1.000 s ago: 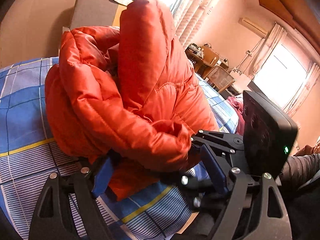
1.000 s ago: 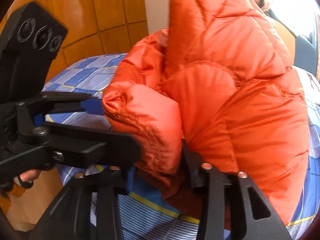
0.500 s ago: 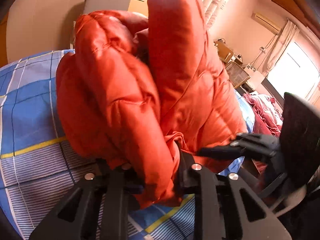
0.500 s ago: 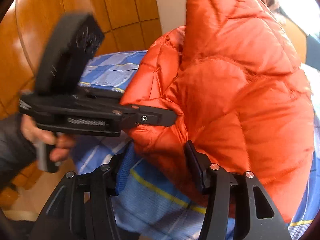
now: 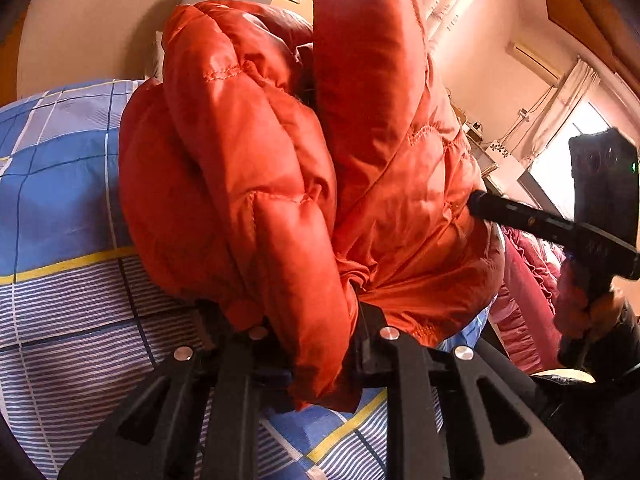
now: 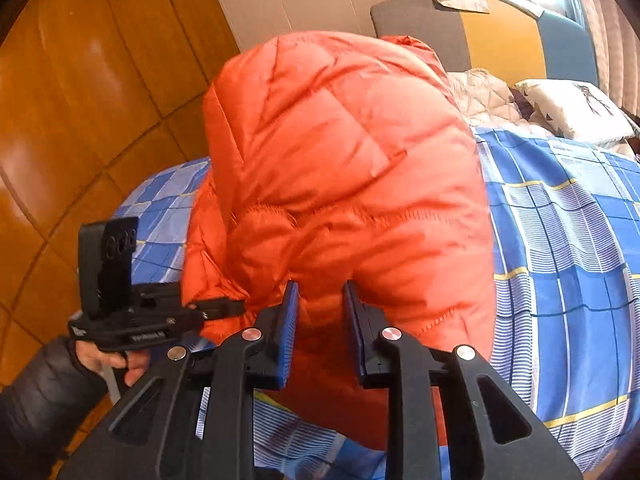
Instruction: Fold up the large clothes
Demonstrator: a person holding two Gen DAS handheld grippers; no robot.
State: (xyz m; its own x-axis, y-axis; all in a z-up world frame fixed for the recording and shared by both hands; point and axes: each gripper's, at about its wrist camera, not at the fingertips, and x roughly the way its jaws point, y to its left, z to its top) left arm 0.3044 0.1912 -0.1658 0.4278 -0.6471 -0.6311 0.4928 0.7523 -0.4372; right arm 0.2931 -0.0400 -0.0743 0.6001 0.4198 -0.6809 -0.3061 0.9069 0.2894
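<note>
An orange puffer jacket (image 5: 280,152) is bunched up in a tall heap on a bed with a blue checked sheet (image 5: 60,200). My left gripper (image 5: 316,340) is shut on a thick fold of the jacket at its near lower edge. In the right wrist view the jacket (image 6: 340,168) fills the middle. My right gripper (image 6: 320,312) holds a fold of the jacket's lower edge between its blue pads (image 6: 290,312). The left gripper also shows in the right wrist view (image 6: 216,306), its tips in the jacket's left side. The right gripper shows in the left wrist view (image 5: 476,202), touching the jacket's right side.
The blue checked sheet (image 6: 560,240) stretches to the right, with white pillows (image 6: 572,108) and a grey-yellow headboard (image 6: 500,40) at the back. A wooden wall (image 6: 80,120) stands on the left. A red cloth (image 5: 528,300) lies past the bed's right edge.
My right gripper has drawn back and to the right along the jacket's lower edge and closed on a fold there. The left gripper has stayed shut on its fold.
</note>
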